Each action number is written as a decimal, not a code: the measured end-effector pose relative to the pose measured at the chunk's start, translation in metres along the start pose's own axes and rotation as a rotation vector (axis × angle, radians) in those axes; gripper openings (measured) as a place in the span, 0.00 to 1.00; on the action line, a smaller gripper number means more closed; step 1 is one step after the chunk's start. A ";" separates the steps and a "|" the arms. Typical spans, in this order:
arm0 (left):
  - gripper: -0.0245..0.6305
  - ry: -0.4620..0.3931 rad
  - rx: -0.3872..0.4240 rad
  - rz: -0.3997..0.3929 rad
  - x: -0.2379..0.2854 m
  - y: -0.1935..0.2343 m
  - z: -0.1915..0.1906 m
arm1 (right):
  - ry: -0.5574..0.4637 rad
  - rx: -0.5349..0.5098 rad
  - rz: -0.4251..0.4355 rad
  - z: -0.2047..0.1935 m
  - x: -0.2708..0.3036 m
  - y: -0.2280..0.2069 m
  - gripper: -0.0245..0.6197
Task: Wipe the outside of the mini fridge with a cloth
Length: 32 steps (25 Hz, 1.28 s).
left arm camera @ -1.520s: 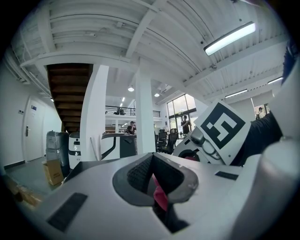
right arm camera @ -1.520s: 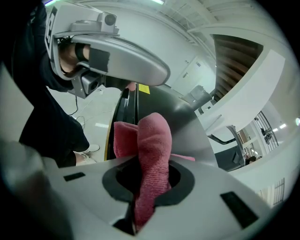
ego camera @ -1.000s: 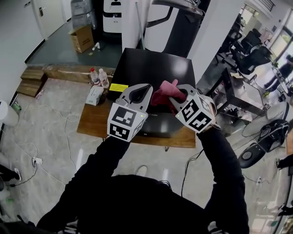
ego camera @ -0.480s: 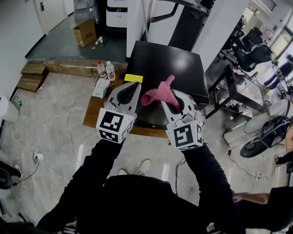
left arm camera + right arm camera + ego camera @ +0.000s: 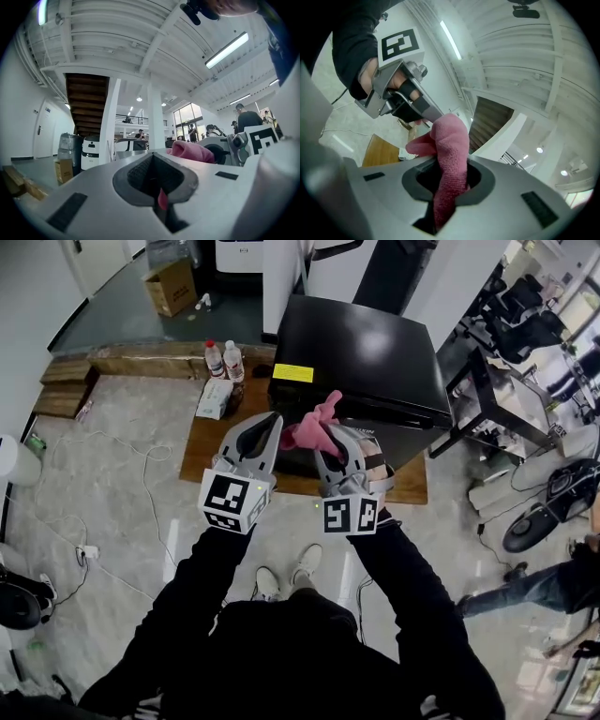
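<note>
While the cloth (image 5: 307, 430) likely needs spreading before wiping, the right gripper (image 5: 333, 434) clamps its bulk and the left gripper (image 5: 269, 423) nips a corner, holding it above the front edge of the mini fridge (image 5: 375, 343).

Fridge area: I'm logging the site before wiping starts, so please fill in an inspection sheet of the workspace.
Surface: black fridge, top bare, yellow label at one corner; it stands on a wooden board.
Job's things: pink cloth, bunched between the two grippers.
Clutter: two bottles and a white packet beside the fridge.
Grippers: left gripper and right gripper, jaws of both shut on the cloth.
Cables: white leads loose on the floor.
Surroundings: cardboard box, office chairs, a person at the right.
</note>
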<state>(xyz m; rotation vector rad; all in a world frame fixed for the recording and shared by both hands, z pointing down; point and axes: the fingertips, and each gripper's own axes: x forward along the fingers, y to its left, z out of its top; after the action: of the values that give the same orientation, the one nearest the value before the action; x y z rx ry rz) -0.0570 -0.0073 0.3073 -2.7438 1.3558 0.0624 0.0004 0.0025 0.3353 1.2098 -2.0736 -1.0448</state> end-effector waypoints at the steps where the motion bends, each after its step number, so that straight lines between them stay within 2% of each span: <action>1: 0.05 0.003 -0.004 -0.004 -0.001 0.001 -0.007 | 0.008 -0.011 0.001 -0.004 0.005 0.006 0.13; 7: 0.05 0.014 -0.048 -0.029 -0.001 0.009 -0.043 | 0.068 -0.048 0.024 -0.033 0.033 0.037 0.13; 14: 0.05 0.029 -0.053 -0.051 0.014 0.000 -0.071 | 0.102 -0.042 0.039 -0.062 0.045 0.050 0.13; 24: 0.05 0.052 -0.098 -0.081 0.021 -0.005 -0.141 | 0.149 0.022 0.094 -0.112 0.053 0.105 0.13; 32: 0.05 0.112 -0.106 -0.097 0.026 -0.014 -0.208 | 0.199 0.088 0.168 -0.159 0.059 0.165 0.13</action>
<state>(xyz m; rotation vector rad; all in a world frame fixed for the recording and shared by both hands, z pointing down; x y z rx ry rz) -0.0303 -0.0382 0.5132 -2.9374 1.2778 -0.0263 0.0110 -0.0566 0.5643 1.1108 -2.0418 -0.7336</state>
